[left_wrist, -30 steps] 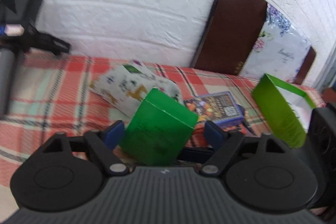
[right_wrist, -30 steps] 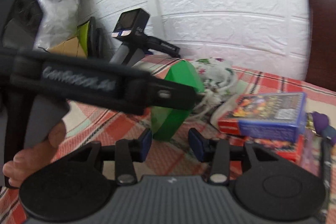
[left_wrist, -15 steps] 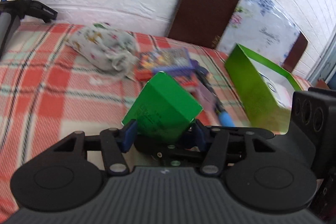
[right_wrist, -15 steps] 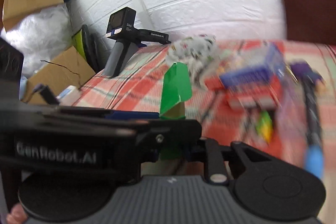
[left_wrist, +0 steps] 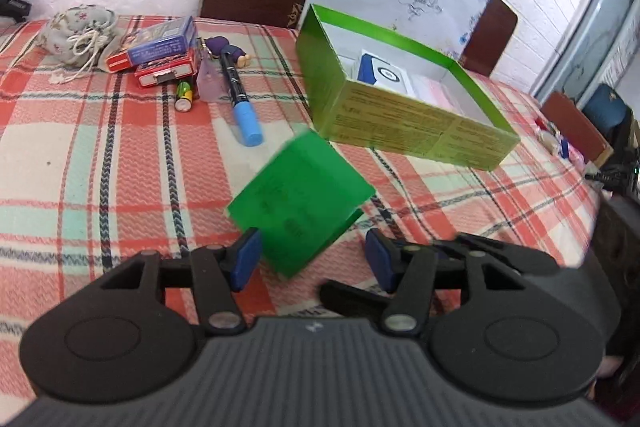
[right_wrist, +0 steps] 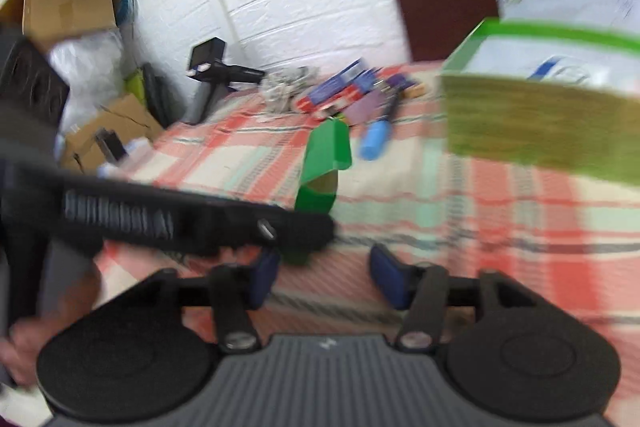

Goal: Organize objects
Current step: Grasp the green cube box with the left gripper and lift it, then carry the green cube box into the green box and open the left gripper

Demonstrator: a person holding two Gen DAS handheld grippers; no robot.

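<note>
Left gripper point(left_wrist: 312, 259), jaws apart around a tilted small green box point(left_wrist: 302, 209), likely must carry it into the open green tray point(left_wrist: 416, 131); right gripper point(right_wrist: 324, 275) idles open.

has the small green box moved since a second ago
Yes. The small green box was near the pouch and card packs; it now sits near the open green box, with the left tool open.
</note>
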